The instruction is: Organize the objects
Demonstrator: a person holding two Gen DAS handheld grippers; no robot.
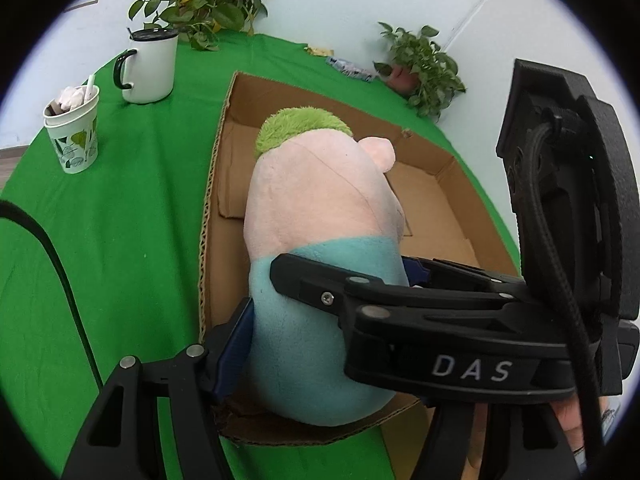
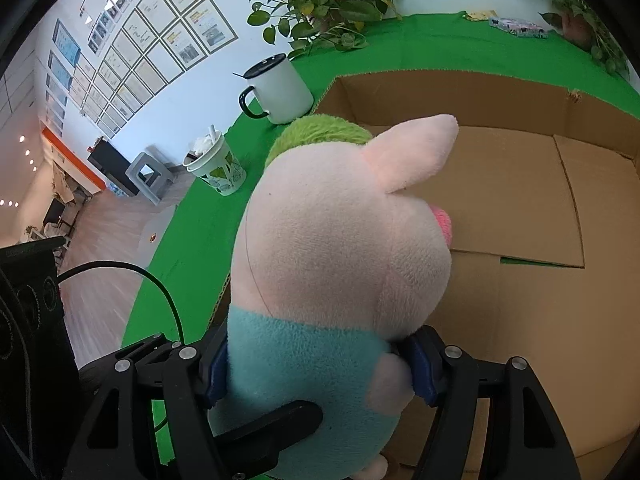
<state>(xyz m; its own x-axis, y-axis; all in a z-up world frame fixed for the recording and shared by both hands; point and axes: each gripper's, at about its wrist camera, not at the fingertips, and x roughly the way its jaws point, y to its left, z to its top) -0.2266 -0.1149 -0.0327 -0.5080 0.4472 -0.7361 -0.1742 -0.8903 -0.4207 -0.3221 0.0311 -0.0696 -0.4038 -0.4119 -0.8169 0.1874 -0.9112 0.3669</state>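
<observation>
Both my grippers are clamping the pink plush pig toy with green hair and a light-blue body [image 2: 336,264]: my right gripper [image 2: 320,364] is squeezing the blue torso low in frame, and my left gripper [image 1: 320,320] is pinching the same torso from the sides. The toy is hanging over the open brown cardboard box [image 1: 436,200] at centre frame, near its left wall. I judge the placing step is underway; next I should be lowering and releasing. The long axis is running away from me, head far, snout pointing right. Beyond, at upper left, a white mug with black handle [image 1: 150,66] is standing on the green tablecloth [image 1: 120,200].
</observation>
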